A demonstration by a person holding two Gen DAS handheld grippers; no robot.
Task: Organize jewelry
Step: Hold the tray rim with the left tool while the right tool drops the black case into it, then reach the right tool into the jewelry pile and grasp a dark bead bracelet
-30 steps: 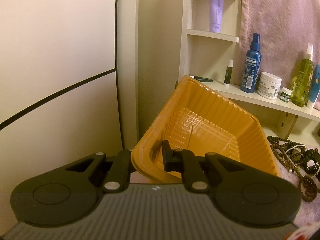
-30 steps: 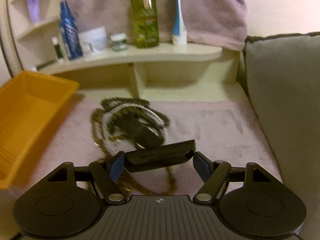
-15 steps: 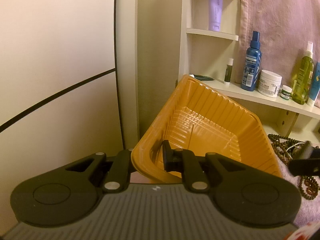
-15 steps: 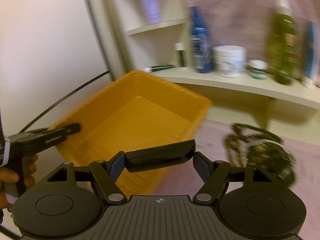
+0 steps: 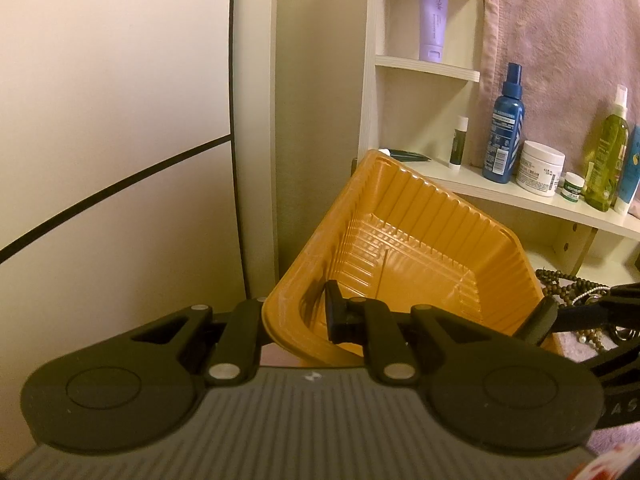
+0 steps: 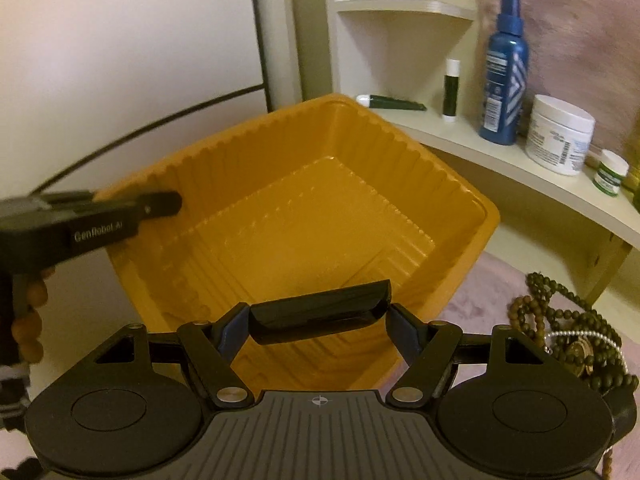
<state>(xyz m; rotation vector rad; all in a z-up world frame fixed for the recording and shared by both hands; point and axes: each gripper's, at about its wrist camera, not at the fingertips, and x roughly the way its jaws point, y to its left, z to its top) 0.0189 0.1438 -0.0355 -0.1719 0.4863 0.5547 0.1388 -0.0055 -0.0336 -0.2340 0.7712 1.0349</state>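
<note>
Swung our right gripper (image 6: 318, 314) over from the bead pile, so now it hangs above the near edge of the orange tray (image 6: 460, 188) with a black bangle (image 6: 320, 312) pinched end to end between the pads. Left gripper (image 5: 298, 316) hasn't budged: jaws pressed together on the tray's near-left rim, one finger inside the wall and one outside, holding the tray tipped up toward us. Tray's empty so far. Out to the right, the rest of the jewelry, a tangle of beaded necklaces (image 6: 568, 332), sits on the pink cloth (image 6: 492, 288), with the shelf of bottles (image 6: 504, 68) at the far side.

What worries us: the bangle is only held by its ends, so a quick release could bounce it off the slanted ribbed floor and over the rim. Also that thin rim could slip in the left pinch and the tray would flop.
</note>
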